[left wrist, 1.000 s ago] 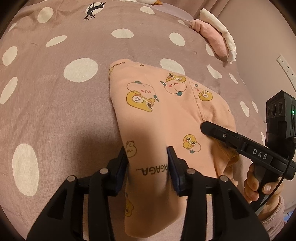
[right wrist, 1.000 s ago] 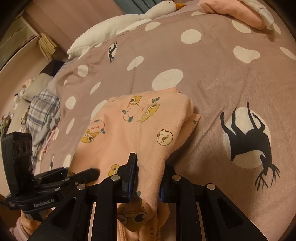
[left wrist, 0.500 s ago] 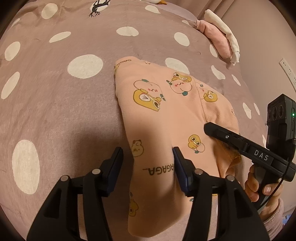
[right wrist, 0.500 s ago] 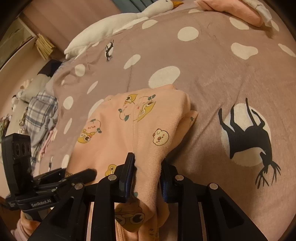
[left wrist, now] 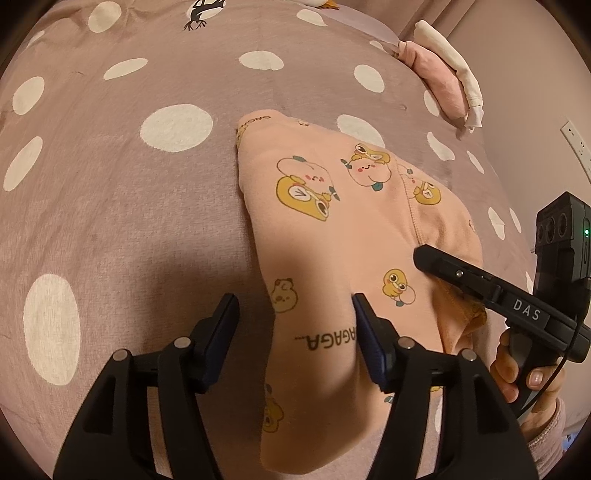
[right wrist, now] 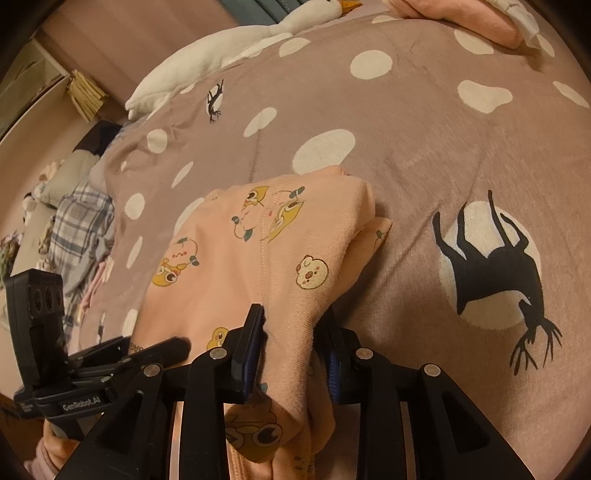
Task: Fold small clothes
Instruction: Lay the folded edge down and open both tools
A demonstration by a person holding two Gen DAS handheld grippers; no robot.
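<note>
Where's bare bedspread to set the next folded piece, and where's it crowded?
Free: wide spotted bedspread left of the peach garment, and the stretch beyond it up to the goose plush. Crowded: far right, by the folded pink pile.

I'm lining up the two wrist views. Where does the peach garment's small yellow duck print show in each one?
Left wrist: the duck print is right of centre on the peach garment, just under the tip of the right hand-held gripper.
Right wrist: it peeks out low centre-left, beside the near finger.
Shared landmark: the pink pillow at the bed's far edge.
</note>
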